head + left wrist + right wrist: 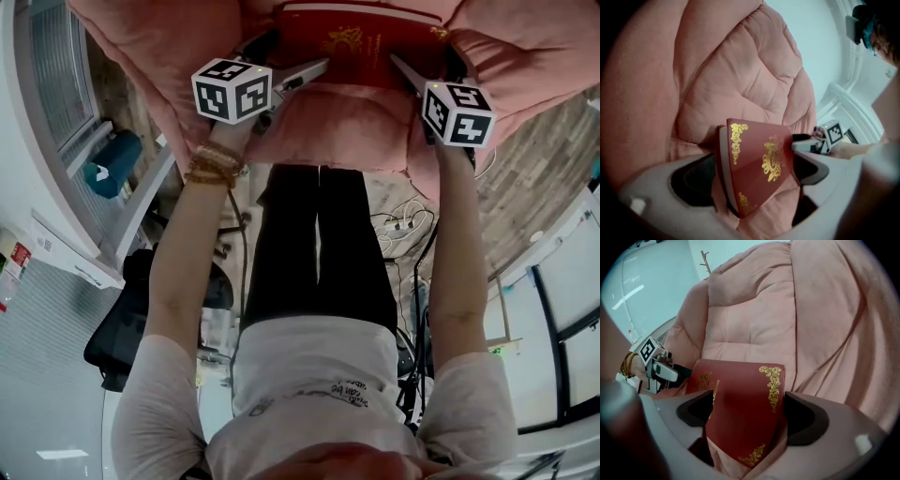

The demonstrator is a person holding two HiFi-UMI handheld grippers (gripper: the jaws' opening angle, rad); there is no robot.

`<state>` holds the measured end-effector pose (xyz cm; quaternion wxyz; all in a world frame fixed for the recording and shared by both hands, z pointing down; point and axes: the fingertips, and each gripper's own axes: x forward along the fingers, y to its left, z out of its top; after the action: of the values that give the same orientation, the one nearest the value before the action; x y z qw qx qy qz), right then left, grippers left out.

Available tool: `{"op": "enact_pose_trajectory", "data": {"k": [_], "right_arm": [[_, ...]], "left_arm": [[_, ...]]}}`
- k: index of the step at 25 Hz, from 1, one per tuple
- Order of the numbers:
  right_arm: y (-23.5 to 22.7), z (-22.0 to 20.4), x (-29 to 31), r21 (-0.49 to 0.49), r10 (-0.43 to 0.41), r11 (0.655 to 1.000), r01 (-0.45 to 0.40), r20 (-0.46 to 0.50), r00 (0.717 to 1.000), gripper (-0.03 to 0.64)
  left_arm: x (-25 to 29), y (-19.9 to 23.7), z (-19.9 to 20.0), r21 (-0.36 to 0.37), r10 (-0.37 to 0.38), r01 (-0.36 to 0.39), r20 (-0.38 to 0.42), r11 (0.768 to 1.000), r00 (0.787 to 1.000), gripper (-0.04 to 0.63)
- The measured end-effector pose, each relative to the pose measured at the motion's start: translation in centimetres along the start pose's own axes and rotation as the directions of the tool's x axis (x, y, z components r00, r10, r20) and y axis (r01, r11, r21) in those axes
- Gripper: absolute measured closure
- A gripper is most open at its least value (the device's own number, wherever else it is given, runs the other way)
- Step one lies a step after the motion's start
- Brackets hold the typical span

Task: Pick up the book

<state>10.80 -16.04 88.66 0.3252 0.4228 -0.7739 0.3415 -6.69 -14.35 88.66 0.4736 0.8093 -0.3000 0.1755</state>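
Dark red hardcover book with gold ornament (361,42) is found lying on a pink quilted armchair cushion (347,131). Left gripper (298,67) and right gripper (417,70) are set at opposite book edges, jaws spread wide, nothing clamped.

Book (361,42) lies on armchair seat (328,127), with the backrest cushion (740,70) behind it. Left armrest (141,47) and right armrest (534,66) flank the seat. Left tongs (752,173) straddle the book's left edge and right tongs (751,414) straddle its right edge, facing each other across the book. Each pair of jaws stands wide apart with the book's edge between them.
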Motion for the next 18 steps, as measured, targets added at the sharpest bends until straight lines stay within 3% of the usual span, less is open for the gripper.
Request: {"op": "enact_pose_trajectory", "data": {"k": [6, 18], "right_arm": [[0.5, -0.4, 0.7, -0.020, 0.019, 1.000, -0.019, -0.017, 1.000, 0.141], [1.6, 0.5, -0.9, -0.007, 0.036, 0.999, -0.035, 0.055, 0.998, 0.145]], "left_arm": [[1.1, -0.5, -0.9, -0.014, -0.009, 0.009, -0.006, 1.000, 1.000, 0.077], [0.3, -2.1, -0.4, 0.021, 0.039, -0.040, 0.026, 0.999, 0.999, 0.077]]}}
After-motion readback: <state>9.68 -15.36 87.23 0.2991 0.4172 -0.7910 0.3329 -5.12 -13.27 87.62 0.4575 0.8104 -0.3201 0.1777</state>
